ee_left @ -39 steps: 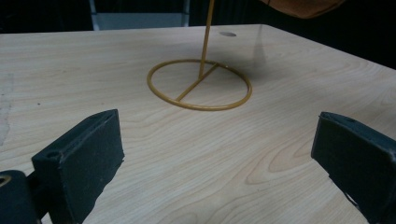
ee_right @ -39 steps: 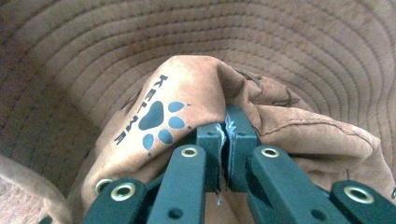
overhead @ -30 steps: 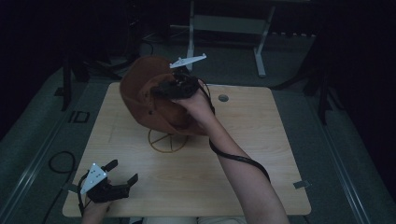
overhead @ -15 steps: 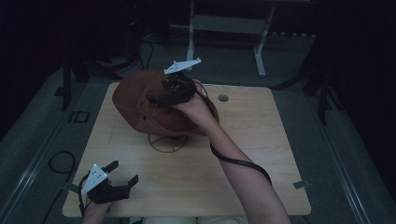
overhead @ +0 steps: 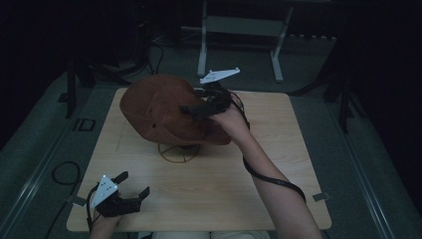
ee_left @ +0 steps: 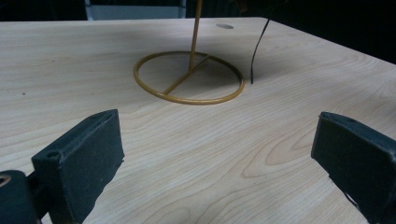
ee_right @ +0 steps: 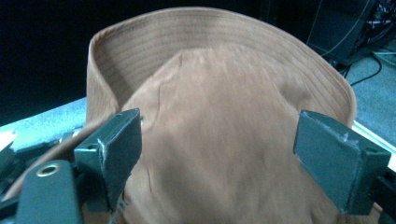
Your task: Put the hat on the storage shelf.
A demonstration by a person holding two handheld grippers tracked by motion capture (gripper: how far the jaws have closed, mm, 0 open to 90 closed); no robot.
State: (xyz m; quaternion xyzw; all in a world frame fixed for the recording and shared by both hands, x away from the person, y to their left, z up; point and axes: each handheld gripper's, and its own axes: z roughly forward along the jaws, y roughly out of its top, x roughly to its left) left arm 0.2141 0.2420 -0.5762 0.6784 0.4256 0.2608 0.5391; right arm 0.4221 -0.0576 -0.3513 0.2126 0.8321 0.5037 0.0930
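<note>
A brown brimmed hat (overhead: 164,112) rests tilted on a gold wire stand whose ring base (overhead: 179,152) lies on the wooden table (overhead: 288,164). My right gripper (overhead: 196,102) hovers at the hat's right side, pointing left. Its jaws have just been opening and now stand wide. In the right gripper view the hat's crown (ee_right: 219,177) lies between the jaws of the right gripper (ee_right: 219,135), and the pads are off the cloth. My left gripper (overhead: 133,184) is open at the table's front left corner. In its own view the left gripper (ee_left: 219,140) faces the ring base (ee_left: 189,77), with nothing between its jaws.
A thin black cord (ee_left: 258,51) hangs down to the table just right of the ring. A small round hole (ee_left: 224,26) marks the tabletop's far side. A grey metal frame (overhead: 239,25) stands on the floor behind the table. Cables lie on the floor to the left.
The hat now sits lower over the stand. My right gripper has let go of it, opened and shifted a little to the right. The left gripper has stayed put.
</note>
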